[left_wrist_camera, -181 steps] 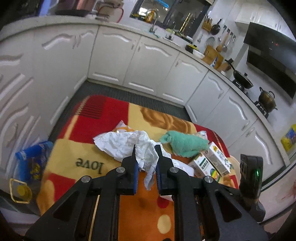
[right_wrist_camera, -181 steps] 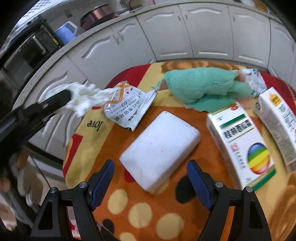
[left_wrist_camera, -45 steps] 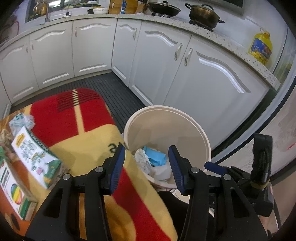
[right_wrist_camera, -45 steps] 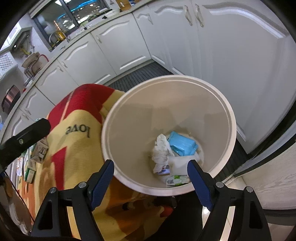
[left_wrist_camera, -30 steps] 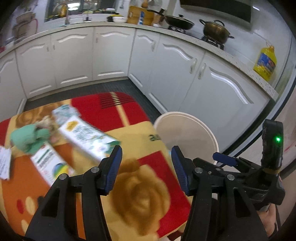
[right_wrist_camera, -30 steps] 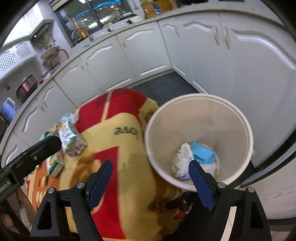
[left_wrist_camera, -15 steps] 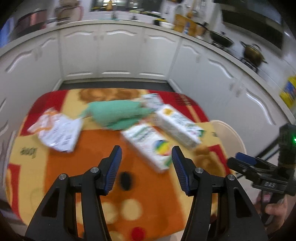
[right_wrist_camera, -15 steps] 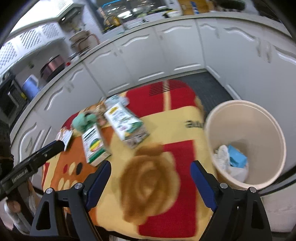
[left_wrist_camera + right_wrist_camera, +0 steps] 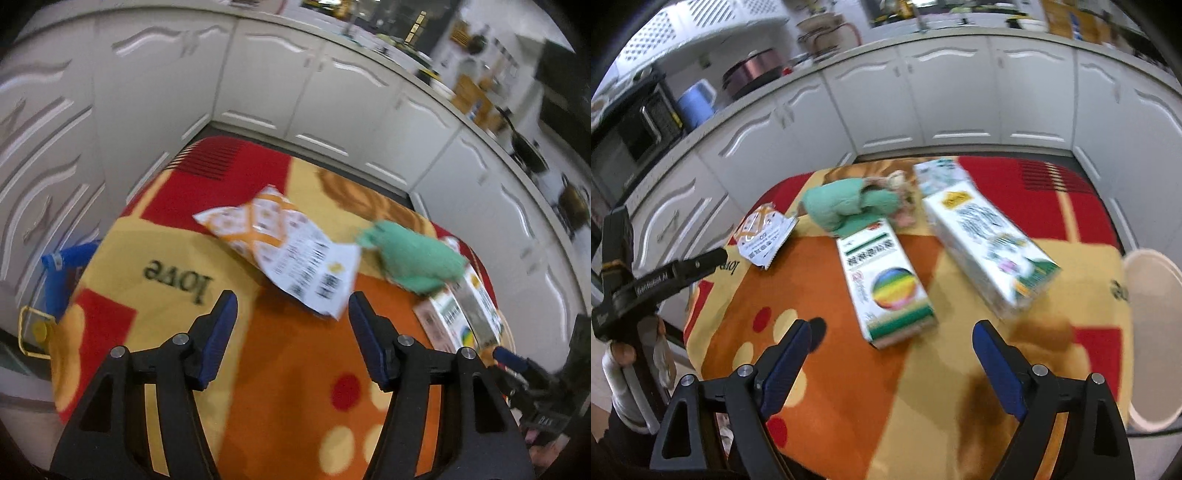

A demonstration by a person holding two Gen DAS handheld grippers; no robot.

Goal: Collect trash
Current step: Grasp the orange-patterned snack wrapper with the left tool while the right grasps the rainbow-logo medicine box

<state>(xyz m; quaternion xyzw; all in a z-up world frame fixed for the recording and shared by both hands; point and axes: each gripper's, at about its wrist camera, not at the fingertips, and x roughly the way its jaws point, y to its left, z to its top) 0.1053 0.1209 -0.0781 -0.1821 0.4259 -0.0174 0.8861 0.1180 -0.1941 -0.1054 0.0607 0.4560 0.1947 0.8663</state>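
My left gripper [image 9: 290,314] is open and empty, hovering just short of an orange-and-white snack wrapper [image 9: 284,243] on the patterned tablecloth [image 9: 162,258]. A green cloth [image 9: 417,258] lies to its right. My right gripper [image 9: 892,350] is open and empty above the cloth-covered table, just short of a carton with a rainbow ball [image 9: 886,284]. A second, longer carton [image 9: 990,243] lies to its right. The wrapper [image 9: 762,236] and green cloth [image 9: 849,206] also show in the right wrist view. The left gripper's arm [image 9: 665,280] shows at the left there.
A cream trash bin [image 9: 1152,332] stands off the table's right edge. White kitchen cabinets [image 9: 332,96] surround the table. A blue bag [image 9: 59,273] sits on the floor at the left. The cartons [image 9: 461,314] show at the right of the left wrist view.
Both grippers swung from over the trash bin back to the table. The left now faces the wrapper, the right faces the cartons. The crumpled paper and white block are off the table.
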